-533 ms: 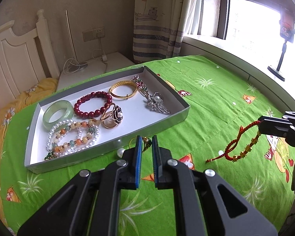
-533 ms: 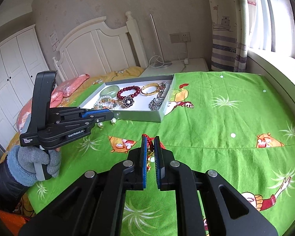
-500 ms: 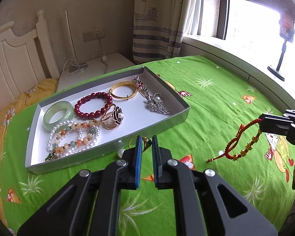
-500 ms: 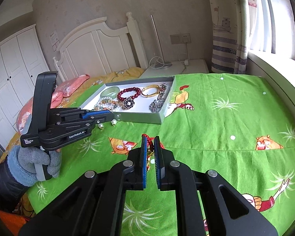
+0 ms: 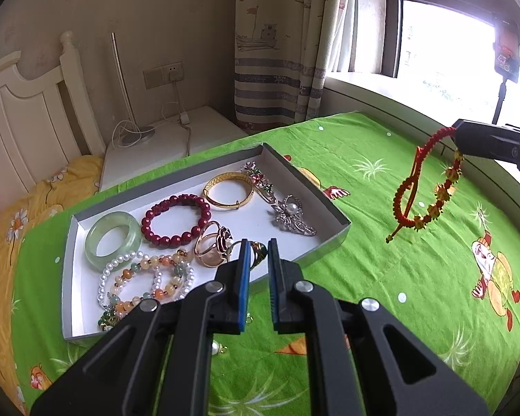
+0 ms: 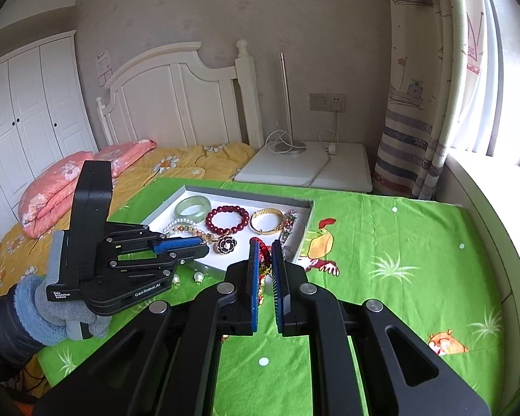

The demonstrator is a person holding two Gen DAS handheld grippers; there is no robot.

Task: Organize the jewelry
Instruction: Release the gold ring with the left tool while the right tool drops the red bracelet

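Note:
A grey tray [image 5: 332, 242] on the green cloth holds a jade bangle [image 5: 112, 239], a dark red bead bracelet [image 5: 176, 220], a gold bangle [image 5: 228, 190], brooches, a flower ring and pearl strands. My left gripper [image 5: 258, 248] is shut on a small gold-and-green piece, held over the tray's near edge. My right gripper [image 6: 263, 248] is shut on a red cord bracelet [image 5: 423, 187] with gold beads, which hangs in the air to the right of the tray. The tray also shows in the right wrist view [image 6: 303, 232].
Two pearl earrings [image 6: 187, 279] lie on the cloth in front of the tray. A white nightstand [image 6: 312, 166] with a lamp stands behind it. The yellow bedding and pink pillows [image 6: 69, 180] are at the left. A window sill runs along the right.
My right gripper has lifted the red cord bracelet off the cloth and brought it toward the tray. My left gripper has moved forward over the tray's near edge.

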